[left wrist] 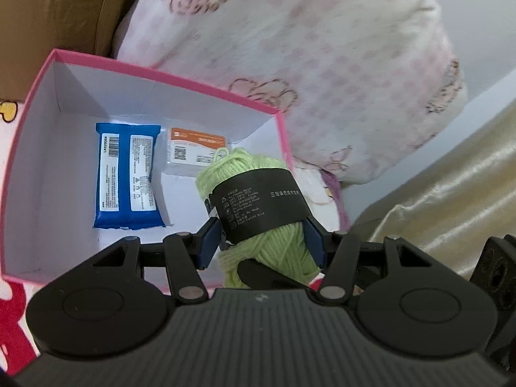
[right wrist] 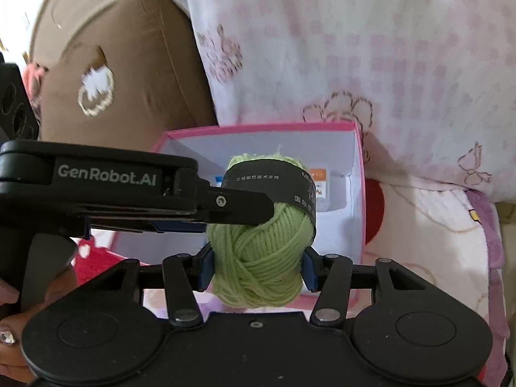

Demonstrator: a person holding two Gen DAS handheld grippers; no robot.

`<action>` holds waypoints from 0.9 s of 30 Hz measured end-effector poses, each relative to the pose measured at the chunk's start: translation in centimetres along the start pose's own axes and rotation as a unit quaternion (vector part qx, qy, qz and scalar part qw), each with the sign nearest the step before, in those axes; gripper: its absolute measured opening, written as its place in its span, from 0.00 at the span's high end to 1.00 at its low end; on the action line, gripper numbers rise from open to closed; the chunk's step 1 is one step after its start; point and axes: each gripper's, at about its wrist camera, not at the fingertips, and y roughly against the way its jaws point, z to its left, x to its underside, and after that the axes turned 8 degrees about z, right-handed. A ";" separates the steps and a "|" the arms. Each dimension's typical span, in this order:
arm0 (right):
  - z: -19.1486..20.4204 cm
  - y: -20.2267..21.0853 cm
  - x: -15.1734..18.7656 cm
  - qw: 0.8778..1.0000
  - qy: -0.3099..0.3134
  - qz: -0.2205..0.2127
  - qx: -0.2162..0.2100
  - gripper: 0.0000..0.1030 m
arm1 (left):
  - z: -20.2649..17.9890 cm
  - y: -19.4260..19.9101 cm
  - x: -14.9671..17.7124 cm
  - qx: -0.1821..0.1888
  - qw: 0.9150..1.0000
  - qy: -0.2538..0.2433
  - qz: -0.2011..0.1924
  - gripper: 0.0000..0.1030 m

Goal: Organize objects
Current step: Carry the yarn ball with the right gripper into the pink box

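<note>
Over the pink box [left wrist: 38,74], both grippers [left wrist: 262,225] [right wrist: 258,258] clamp the green yarn ball [left wrist: 254,174].

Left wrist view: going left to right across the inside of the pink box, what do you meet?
Blue plastic wipes packet → small white packet with an orange label → light green ball of yarn with a black paper band, clamped in the left hand-held gripper at the box's right end.

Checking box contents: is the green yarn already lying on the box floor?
No: the green yarn ball is gripped by both claws above the pink box, whose floor holds only the blue pack and orange-labelled packet.
</note>
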 end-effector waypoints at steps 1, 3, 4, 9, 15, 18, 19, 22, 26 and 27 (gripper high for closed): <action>-0.2 -0.7 -0.2 1.000 -0.001 0.003 0.001 0.45 | 0.3 -0.4 -0.2 -0.002 1.000 0.002 -0.001 0.48; -0.4 -1.4 -0.6 1.000 0.000 0.008 0.004 0.45 | 0.8 -1.2 -0.5 -0.001 1.000 0.010 -0.002 0.48; -0.5 -1.8 -0.8 1.000 -0.001 0.009 0.006 0.45 | 1.0 -1.5 -0.7 -0.001 1.000 0.010 -0.002 0.48; -1.4 -3.2 -1.2 0.999 -0.019 0.029 0.002 0.45 | 2.2 -3.2 -1.3 0.000 1.000 0.022 0.017 0.48; -1.5 -4.5 -1.0 0.998 -0.023 0.061 -0.015 0.45 | 3.5 -4.1 -1.0 -0.005 0.999 0.030 0.026 0.48; -1.4 -5.0 -1.2 0.997 -0.022 0.067 -0.011 0.45 | 4.1 -4.6 -1.5 -0.003 0.998 0.042 0.035 0.48; -1.4 -5.2 -1.3 0.997 -0.020 0.070 -0.006 0.45 | 4.3 -4.9 -1.7 -0.002 0.998 0.048 0.039 0.48; -1.6 -6.3 -1.8 0.996 -0.026 0.090 0.012 0.45 | 5.0 -6.2 -2.2 0.000 0.997 0.061 0.054 0.48; -1.1 -7.4 -2.7 0.993 -0.022 0.110 0.042 0.45 | 5.8 -7.6 -2.8 0.008 0.995 0.076 0.058 0.48; -0.9 -7.6 -2.8 0.993 -0.011 0.108 0.054 0.45 | 6.0 -7.7 -3.1 0.012 0.995 0.081 0.057 0.48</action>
